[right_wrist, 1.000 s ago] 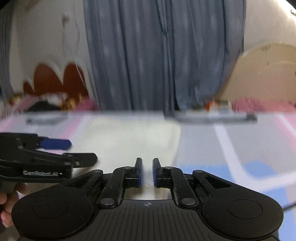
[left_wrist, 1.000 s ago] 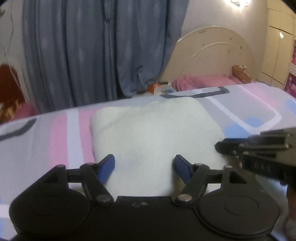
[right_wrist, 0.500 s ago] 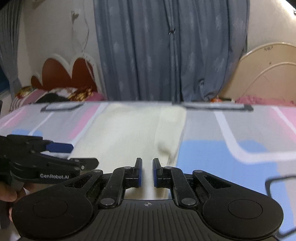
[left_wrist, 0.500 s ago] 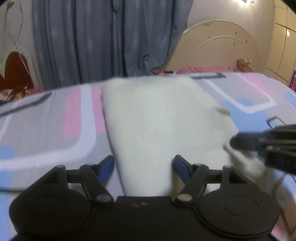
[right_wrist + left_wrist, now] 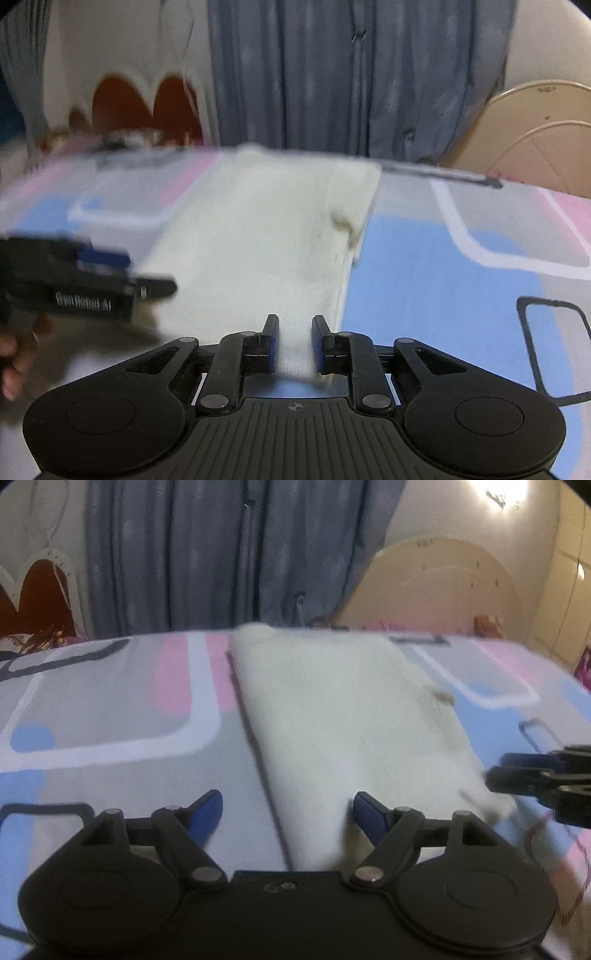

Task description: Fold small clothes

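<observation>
A cream white knitted garment (image 5: 343, 709) lies folded in a long strip on the patterned bed sheet (image 5: 110, 701); it also shows in the right wrist view (image 5: 266, 236). My left gripper (image 5: 288, 808) is open, its jaws straddling the garment's near left edge. My right gripper (image 5: 294, 341) has its jaws parted a little, with the garment's near right corner lying between them; it shows at the right edge of the left wrist view (image 5: 535, 775). The left gripper shows at the left of the right wrist view (image 5: 110, 280).
Grey curtains (image 5: 221, 554) hang behind the bed. A cream arched headboard (image 5: 443, 590) stands at the back right and a red one (image 5: 140, 107) at the back left. A wardrobe (image 5: 569, 602) is at the far right.
Both grippers have drawn back toward the near end of the garment. The right gripper's jaws have parted slightly. The garment has been stretched out longer along the bed.
</observation>
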